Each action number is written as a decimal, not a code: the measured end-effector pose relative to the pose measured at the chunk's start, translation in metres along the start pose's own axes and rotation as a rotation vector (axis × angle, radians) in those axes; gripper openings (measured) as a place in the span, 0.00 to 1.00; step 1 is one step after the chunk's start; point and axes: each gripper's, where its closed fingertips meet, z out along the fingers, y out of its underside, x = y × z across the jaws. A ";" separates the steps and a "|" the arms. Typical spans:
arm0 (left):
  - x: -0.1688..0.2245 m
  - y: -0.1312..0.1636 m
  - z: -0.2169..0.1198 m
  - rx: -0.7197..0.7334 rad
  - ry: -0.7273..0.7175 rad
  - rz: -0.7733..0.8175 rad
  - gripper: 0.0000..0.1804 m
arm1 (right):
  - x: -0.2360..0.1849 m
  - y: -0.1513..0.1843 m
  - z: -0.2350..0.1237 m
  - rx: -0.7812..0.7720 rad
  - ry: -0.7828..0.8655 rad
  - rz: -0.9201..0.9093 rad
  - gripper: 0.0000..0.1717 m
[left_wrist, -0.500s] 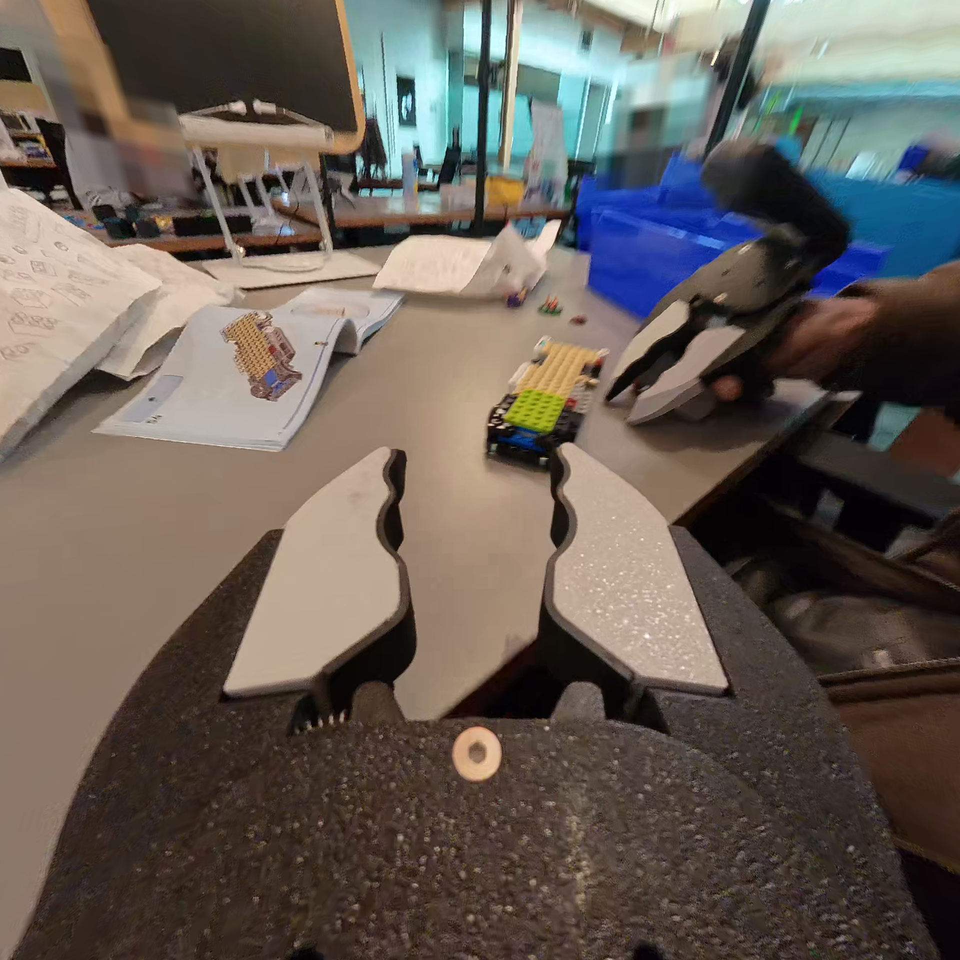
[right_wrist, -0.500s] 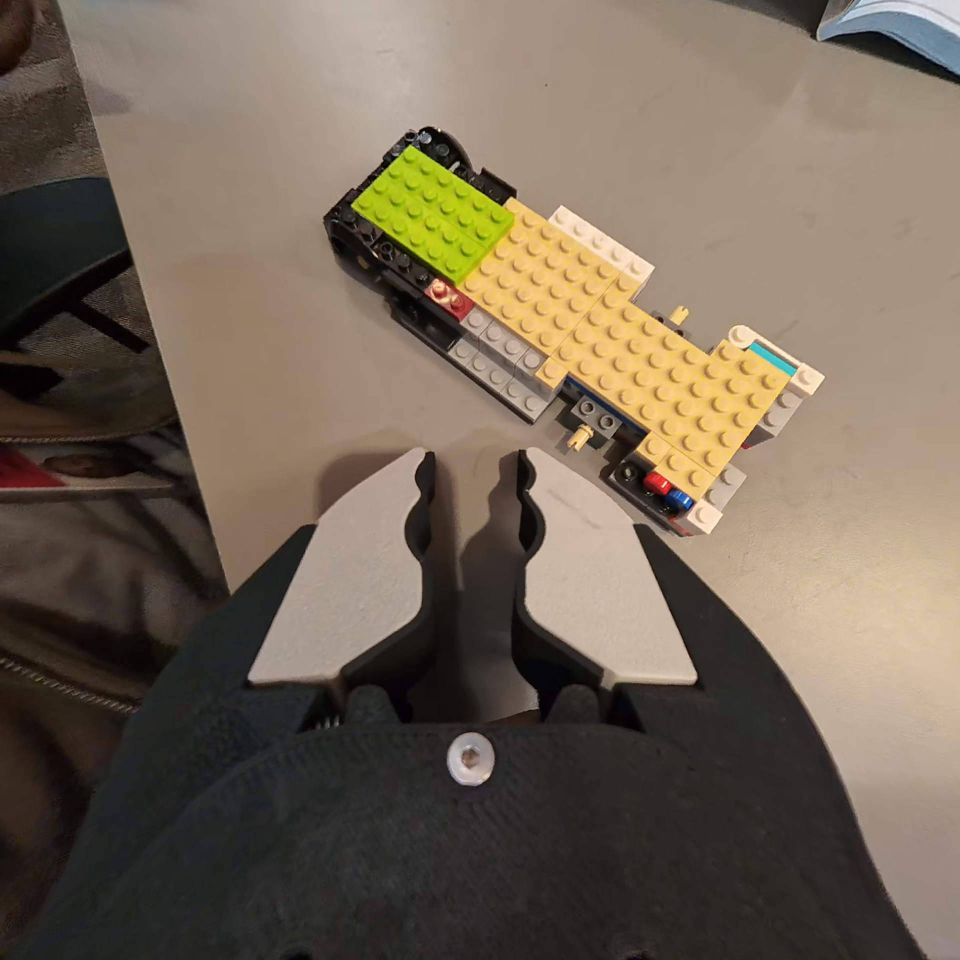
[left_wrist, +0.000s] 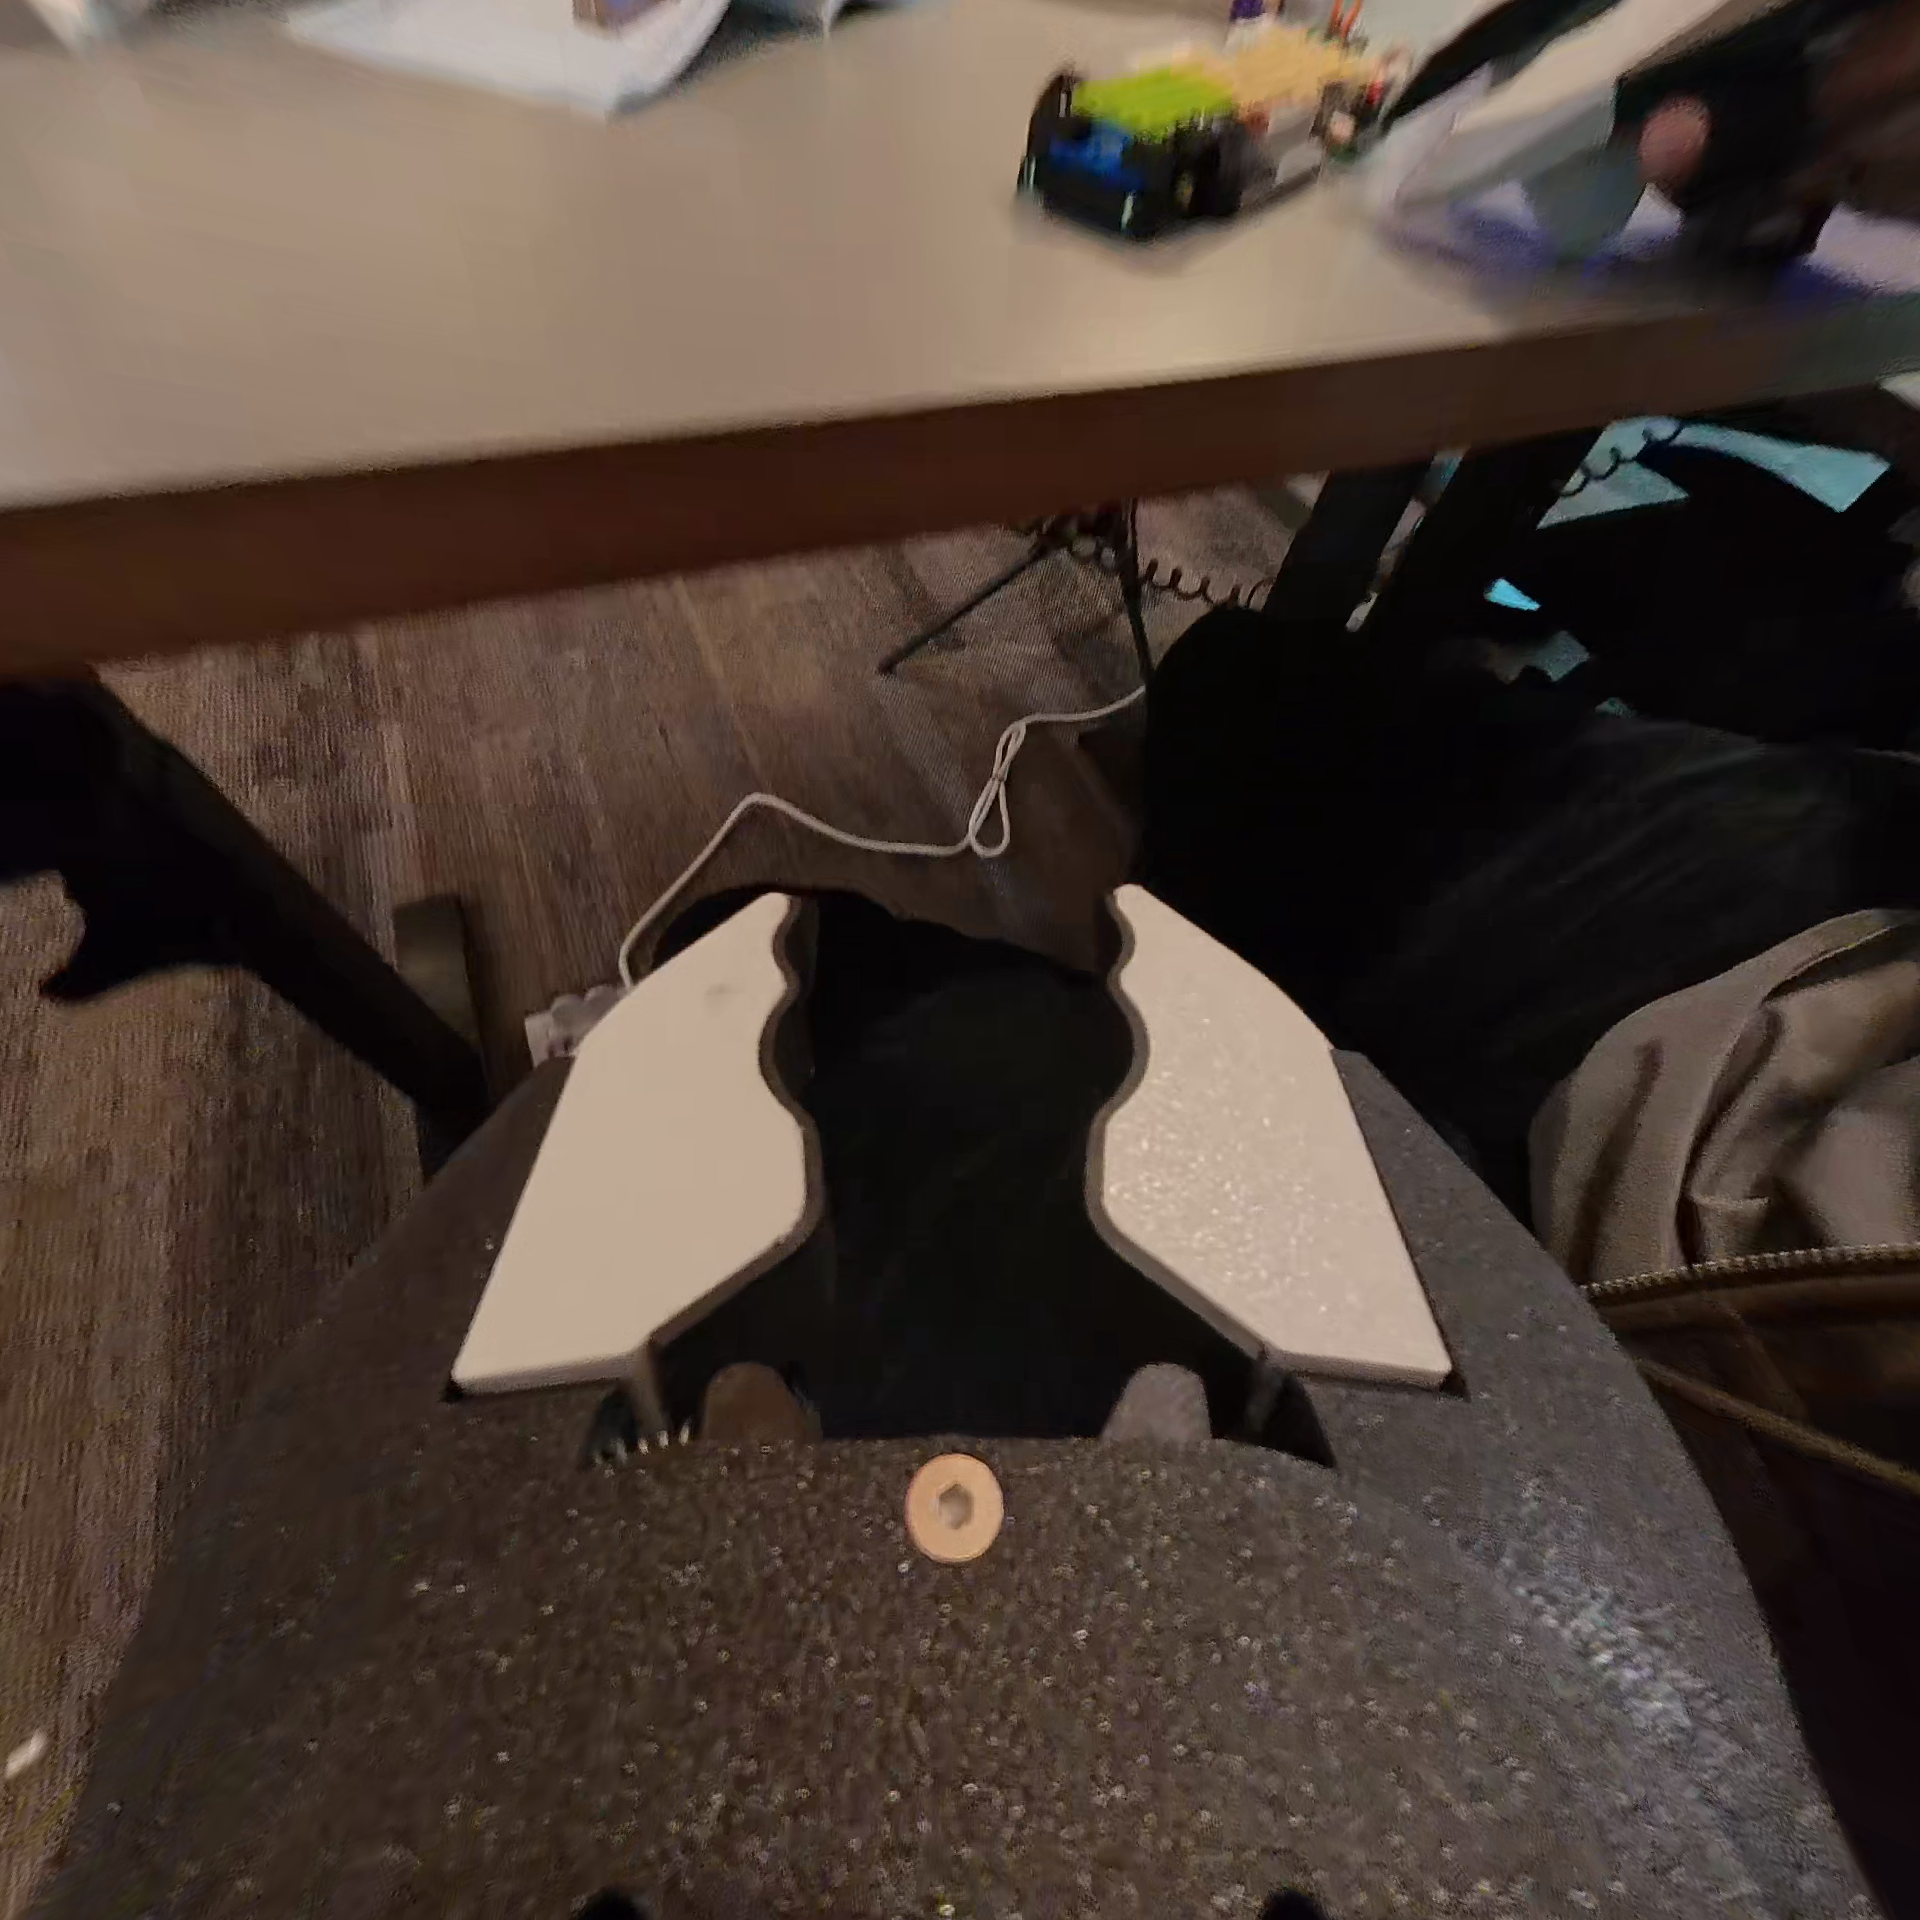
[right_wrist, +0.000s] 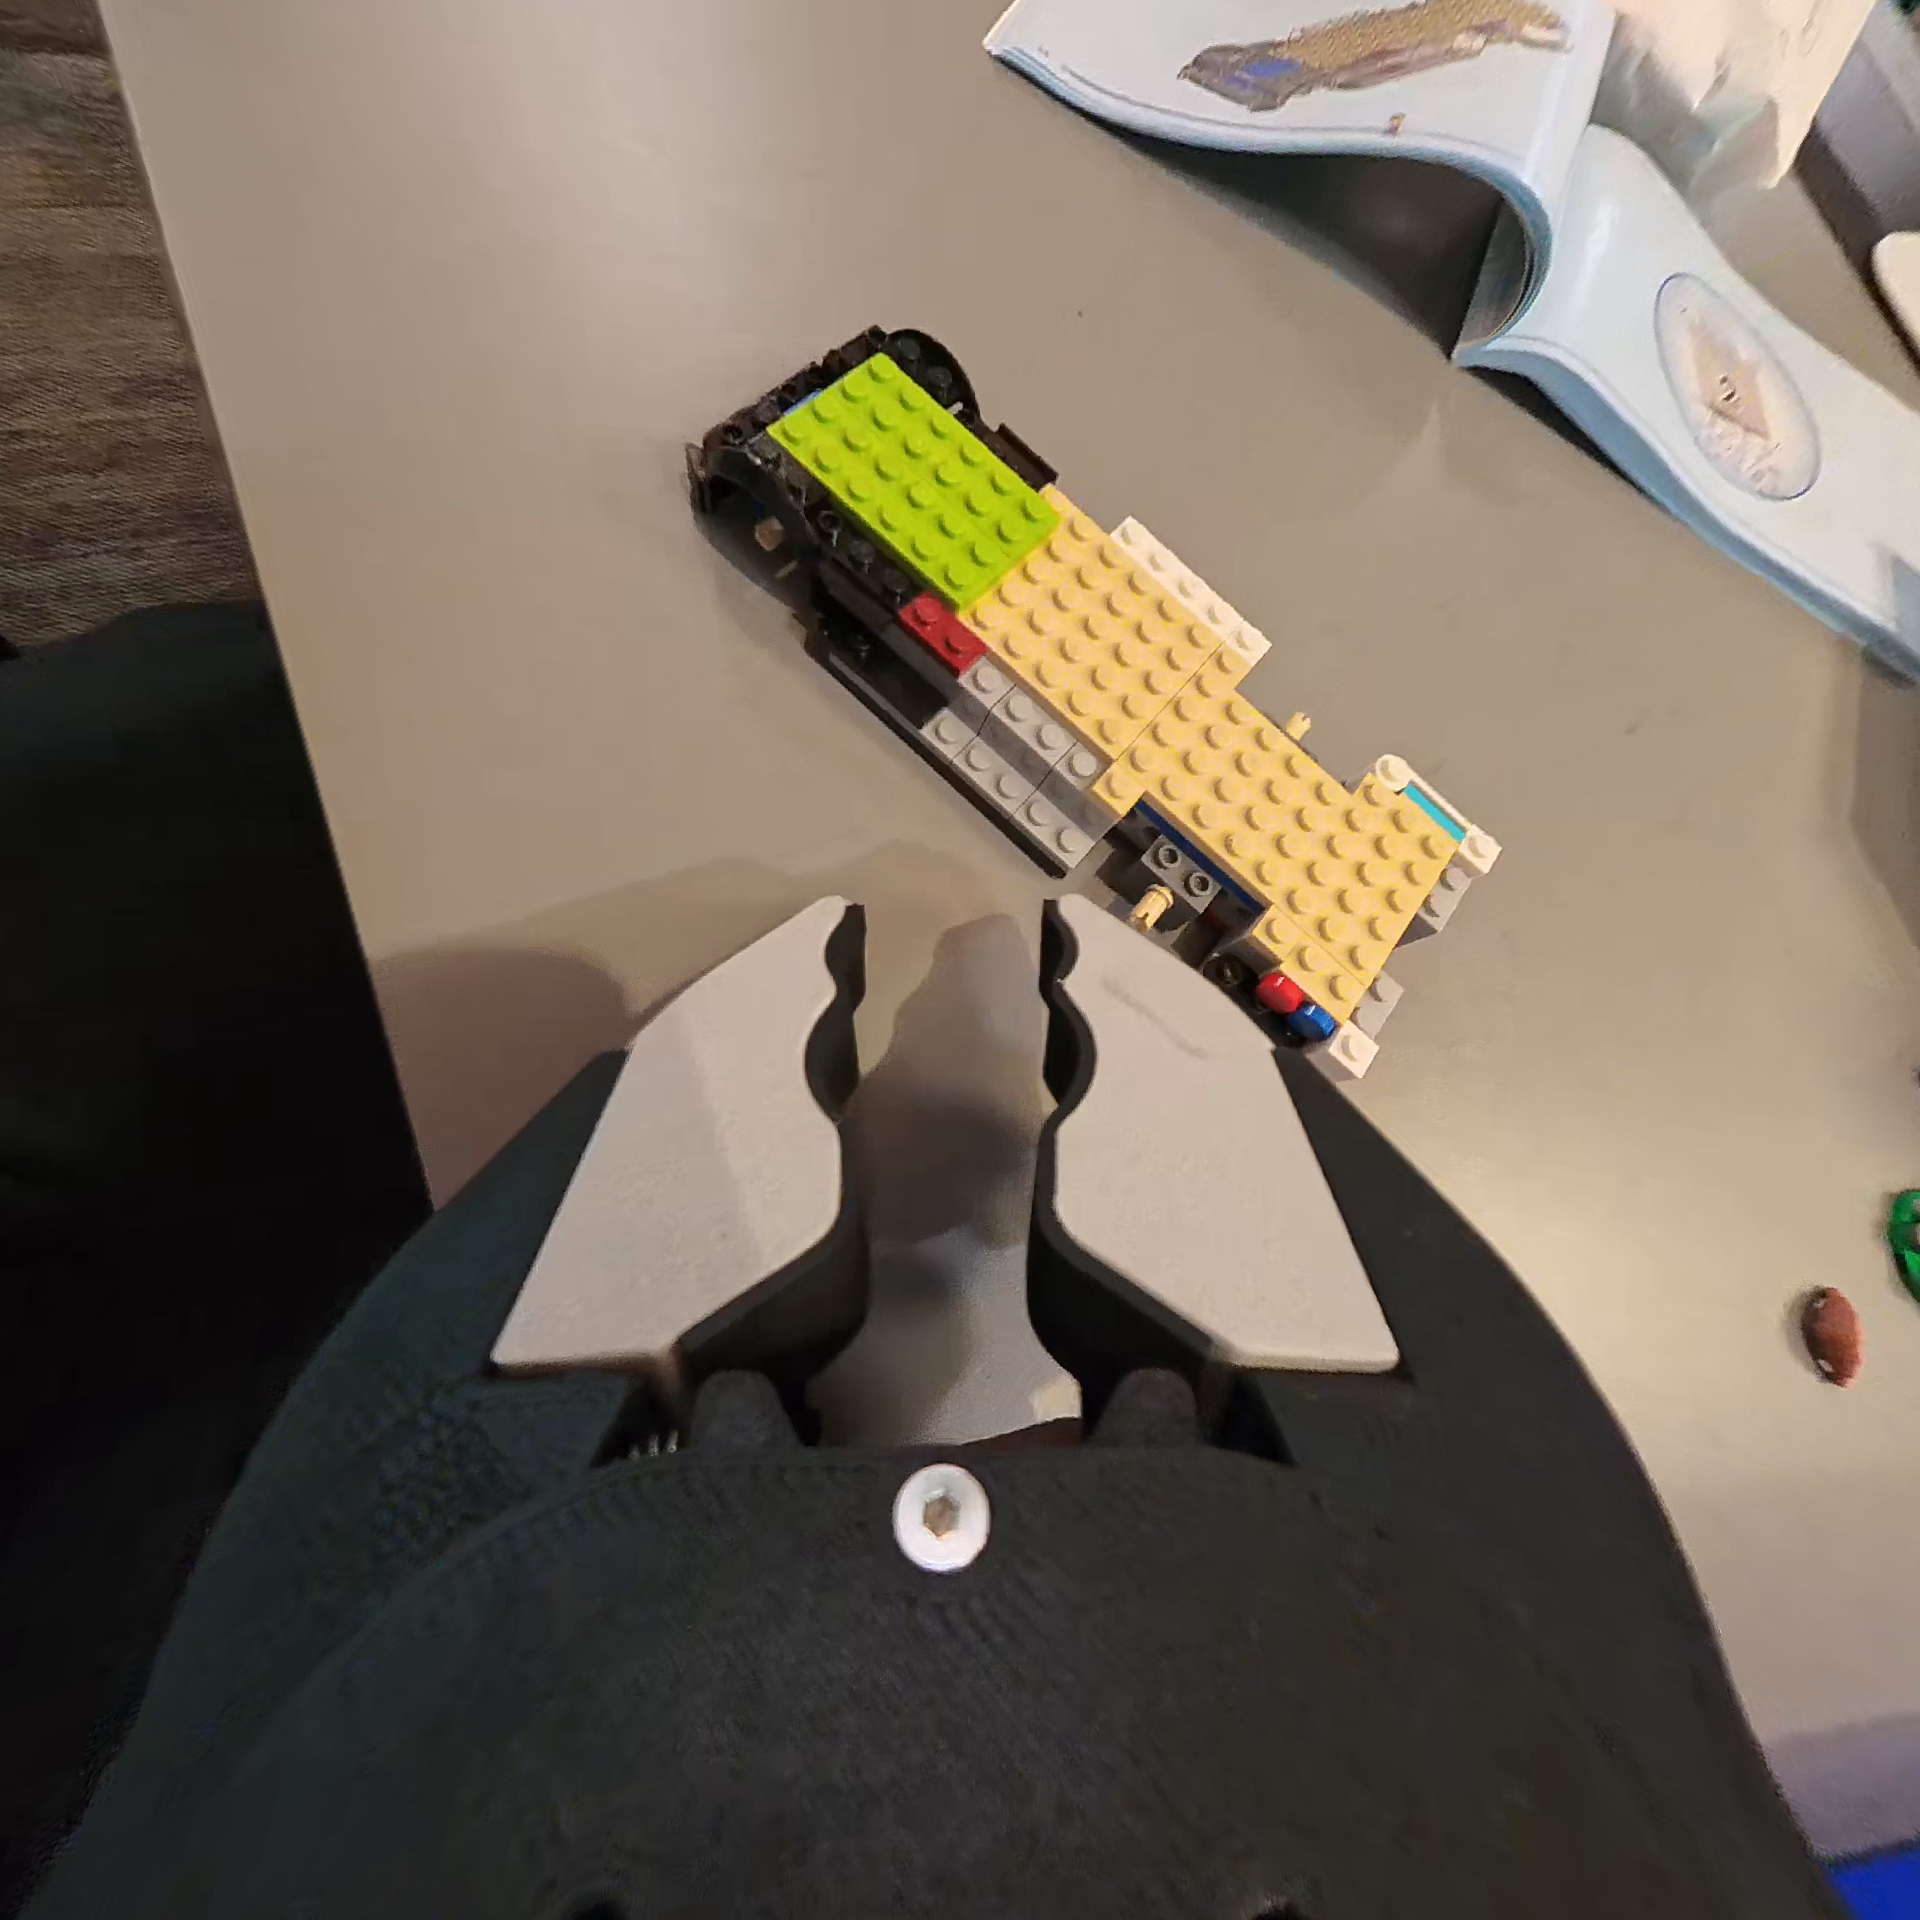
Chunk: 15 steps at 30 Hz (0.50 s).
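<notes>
A brick model (right_wrist: 1101, 675) with a lime green plate, tan plates and a black end lies on the grey table (right_wrist: 520, 312). My right gripper (right_wrist: 951, 914) is open with nothing between its fingers, just above the table next to the model's near side. My left gripper (left_wrist: 951, 914) is open with nothing between its fingers, below and in front of the table edge (left_wrist: 727, 488), pointing at the floor and a dark bag (left_wrist: 1455, 831). The left wrist view shows the model (left_wrist: 1174, 145) blurred at the top, with the right gripper (left_wrist: 1538, 156) beside it.
An open light-blue booklet (right_wrist: 1558, 208) lies beyond the model. A small brown piece (right_wrist: 1831, 1349) and a green piece (right_wrist: 1907, 1242) lie at the right. Under the table are a white cord (left_wrist: 883, 842), a black table leg (left_wrist: 260, 914) and an olive cloth (left_wrist: 1714, 1091). My hands' fingertips stand some 30 centimetres from each other.
My left gripper has dropped from above the table to below its edge and now points at the floor. My right gripper has drawn a little closer to the model, still open.
</notes>
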 end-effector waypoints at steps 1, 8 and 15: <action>0.002 0.012 -0.006 -0.022 -0.010 -0.010 0.29 | 0.000 -0.001 -0.001 0.007 0.020 -0.017 0.19; 0.008 0.074 -0.045 -0.125 -0.048 -0.148 0.28 | -0.002 -0.010 -0.012 0.081 0.106 -0.040 0.22; 0.010 0.130 -0.096 -0.236 -0.125 -0.255 0.29 | -0.120 -0.048 -0.036 0.290 -0.126 0.011 0.21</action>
